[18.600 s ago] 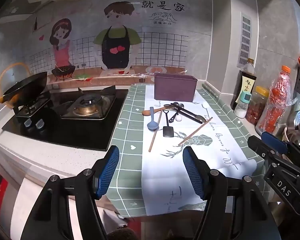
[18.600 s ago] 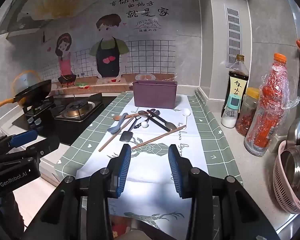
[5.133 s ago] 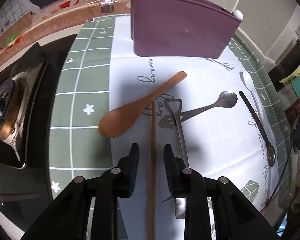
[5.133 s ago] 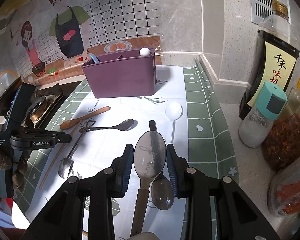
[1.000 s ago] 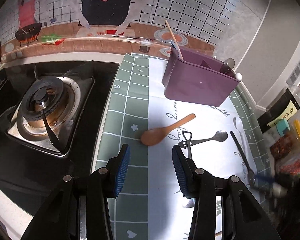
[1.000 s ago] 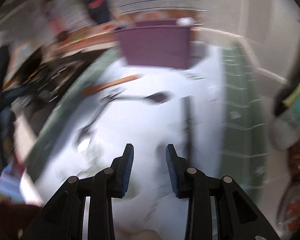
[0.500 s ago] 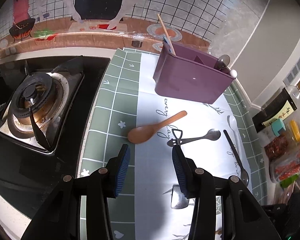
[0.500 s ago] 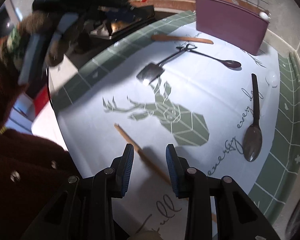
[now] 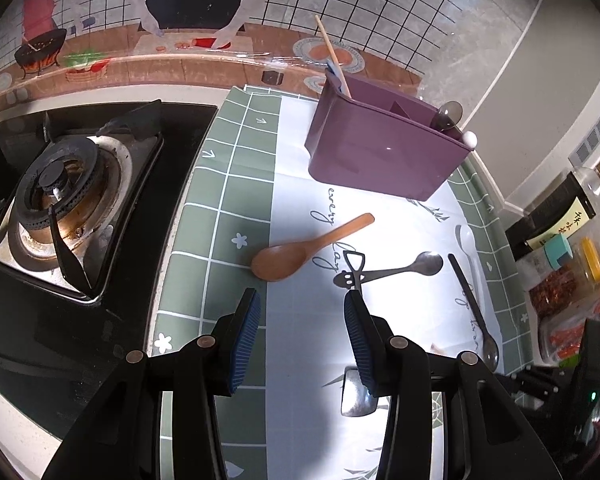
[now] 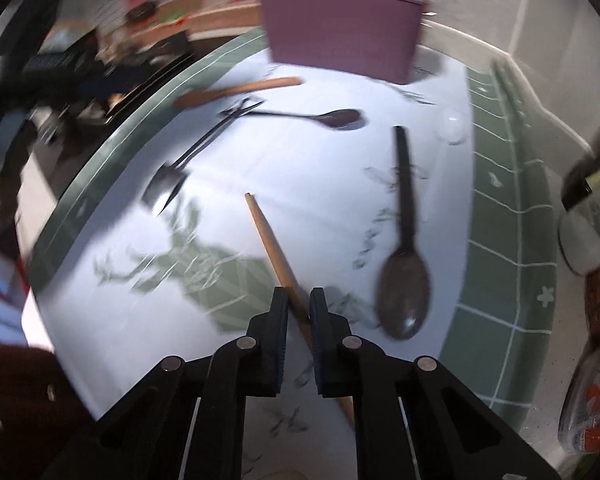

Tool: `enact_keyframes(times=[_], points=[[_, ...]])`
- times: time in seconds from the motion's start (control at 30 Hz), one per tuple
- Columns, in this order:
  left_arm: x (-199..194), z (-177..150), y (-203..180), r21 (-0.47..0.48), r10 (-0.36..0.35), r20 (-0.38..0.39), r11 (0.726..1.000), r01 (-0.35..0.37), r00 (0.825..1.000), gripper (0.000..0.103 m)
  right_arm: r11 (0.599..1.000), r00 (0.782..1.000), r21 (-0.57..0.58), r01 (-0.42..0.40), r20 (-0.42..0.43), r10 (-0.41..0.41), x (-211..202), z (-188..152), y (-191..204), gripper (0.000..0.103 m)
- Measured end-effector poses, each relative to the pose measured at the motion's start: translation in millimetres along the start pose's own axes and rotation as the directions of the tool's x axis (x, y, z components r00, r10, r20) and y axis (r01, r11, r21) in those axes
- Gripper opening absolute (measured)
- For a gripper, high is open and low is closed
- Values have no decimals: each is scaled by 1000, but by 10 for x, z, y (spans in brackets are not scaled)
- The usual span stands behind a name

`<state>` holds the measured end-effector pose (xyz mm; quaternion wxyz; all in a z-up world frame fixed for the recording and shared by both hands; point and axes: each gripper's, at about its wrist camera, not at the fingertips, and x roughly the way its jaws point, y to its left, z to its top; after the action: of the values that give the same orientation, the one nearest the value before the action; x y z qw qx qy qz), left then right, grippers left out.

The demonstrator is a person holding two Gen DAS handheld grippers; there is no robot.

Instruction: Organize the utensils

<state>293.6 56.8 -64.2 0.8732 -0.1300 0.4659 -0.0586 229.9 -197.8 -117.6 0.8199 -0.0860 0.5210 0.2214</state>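
My right gripper (image 10: 299, 296) is low over the white mat, its jaws closing on a wooden chopstick (image 10: 272, 240) that runs between the pads. To its right lies a black-handled spoon (image 10: 406, 280). The purple utensil holder (image 10: 340, 28) stands at the back with one chopstick (image 9: 332, 56) and a spoon in it. My left gripper (image 9: 300, 300) hovers open and empty above the mat, just short of a wooden spoon (image 9: 300, 252). A metal spoon (image 9: 428, 262), a small spatula (image 9: 354, 396) and a white spoon (image 9: 464, 236) lie loose on the mat.
A gas stove (image 9: 60, 200) fills the counter left of the green checked mat (image 9: 220, 240). Sauce bottle and spice jars (image 9: 560, 216) stand along the right wall. A person's dark red sleeve (image 10: 16, 392) shows at the lower left of the right wrist view.
The right gripper has come down over the chopstick and its jaws have narrowed from wide to tight around it. The left gripper has hardly moved.
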Motion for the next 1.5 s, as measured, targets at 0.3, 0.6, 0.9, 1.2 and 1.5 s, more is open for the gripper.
enact_keyframes(times=[0.3,0.6,0.9,1.2,1.5], points=[[75,-48,-27,26,-9,-22,1000,9,1000,45,992,997,120,47,52,-53,182,349,-175,5],[132,-121,3,47,-11,-44,999,13,999,45,977,997,211,43,50,-54,335,613,-404,9],[262,-171,-169,106,-24,-90,994,34,996,50,970,994,239,39,90,-62,367,666,-407,6],[508,-115,-516,149,-31,-142,987,53,989,40,942,976,331,-50,214,-24,-136,542,-560,5],[809,-46,-707,198,78,-198,979,-38,977,21,941,963,336,-34,261,-58,-403,426,-569,6]])
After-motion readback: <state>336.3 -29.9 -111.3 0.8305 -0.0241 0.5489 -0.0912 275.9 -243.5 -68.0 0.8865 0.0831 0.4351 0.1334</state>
